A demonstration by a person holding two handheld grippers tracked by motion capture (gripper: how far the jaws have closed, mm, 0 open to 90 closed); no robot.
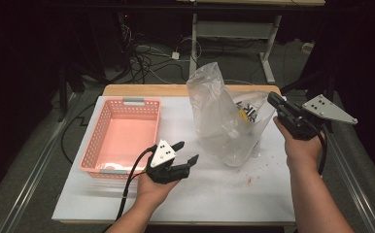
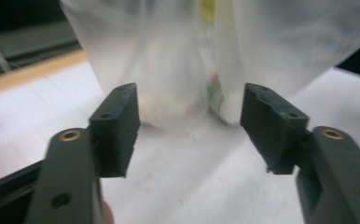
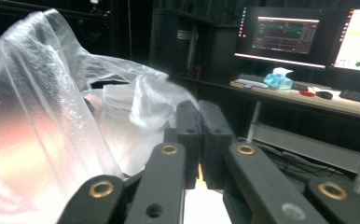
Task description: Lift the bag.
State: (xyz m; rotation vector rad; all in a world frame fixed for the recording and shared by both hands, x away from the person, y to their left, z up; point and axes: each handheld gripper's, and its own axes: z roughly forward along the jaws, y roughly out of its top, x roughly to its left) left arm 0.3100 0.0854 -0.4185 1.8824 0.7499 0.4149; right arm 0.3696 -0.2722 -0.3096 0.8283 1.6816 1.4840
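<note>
- Clear plastic bag: standing on the white table top, right of the pink basket, mouth raised and held open on its right side. Contents visible through the film, including something yellow and black near the top; exact items too blurred to name.
- Right gripper: at the bag's upper right rim, jaws pressed together on the film, rim pinched and lifted.
- Left gripper: low over the table top, just left of the bag's base and right of the basket; jaws apart, nothing between them, pointed at the bag's lower part.
- Basket: left of the bag, apparently holding nothing.
- Progress, judged: early stage. Done: bag propped and opened. Remaining: reaching in with the free gripper, extracting contents, probably placing them in the basket.
- Small red specks on the table top near the bag's base.
</note>
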